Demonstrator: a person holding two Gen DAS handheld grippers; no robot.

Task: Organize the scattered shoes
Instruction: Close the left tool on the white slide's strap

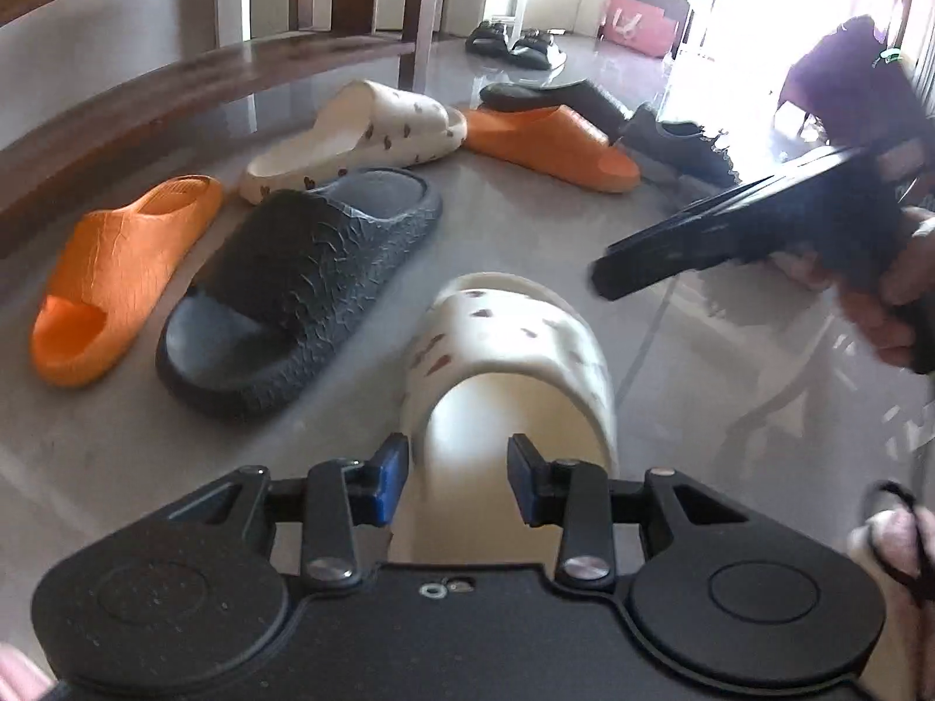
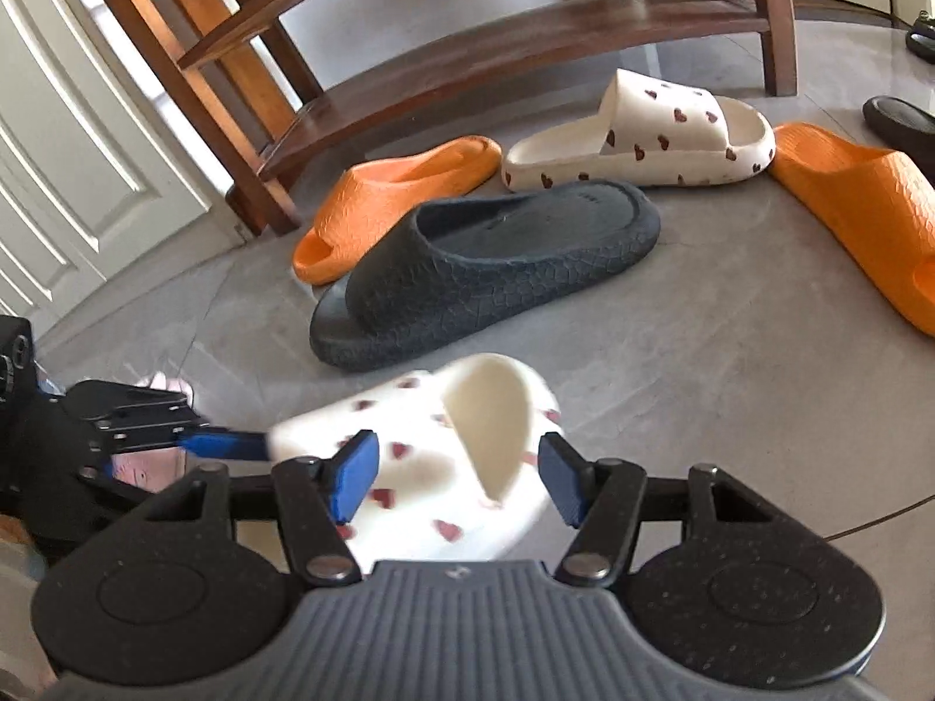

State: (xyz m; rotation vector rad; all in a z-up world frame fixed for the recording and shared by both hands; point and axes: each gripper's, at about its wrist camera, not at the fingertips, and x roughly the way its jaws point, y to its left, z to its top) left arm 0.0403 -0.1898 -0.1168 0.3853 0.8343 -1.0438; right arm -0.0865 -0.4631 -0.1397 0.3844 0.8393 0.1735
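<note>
My left gripper point(image 1: 457, 482) is shut on the near end of a white slipper with red hearts point(image 1: 514, 350), held low over the grey floor and blurred. From the right wrist view, the left gripper point(image 2: 234, 445) reaches that slipper point(image 2: 432, 444) from the left. My right gripper point(image 2: 459, 476) hovers open above the slipper, pads apart and off it. In the left view the right gripper point(image 1: 605, 277) sits just right of the slipper. The matching heart slipper point(image 2: 643, 140) lies near the rack, beside a dark grey slipper point(image 2: 485, 269) and two orange slippers point(image 2: 397, 193) point(image 2: 865, 210).
A low wooden shoe rack point(image 2: 467, 58) stands behind the slippers, with a white door point(image 2: 87, 146) to its left. Black slippers point(image 1: 549, 93), a dark sneaker point(image 1: 678, 146) and a far black pair point(image 1: 514, 44) lie further off. A person's foot point(image 1: 894, 543) is at the right.
</note>
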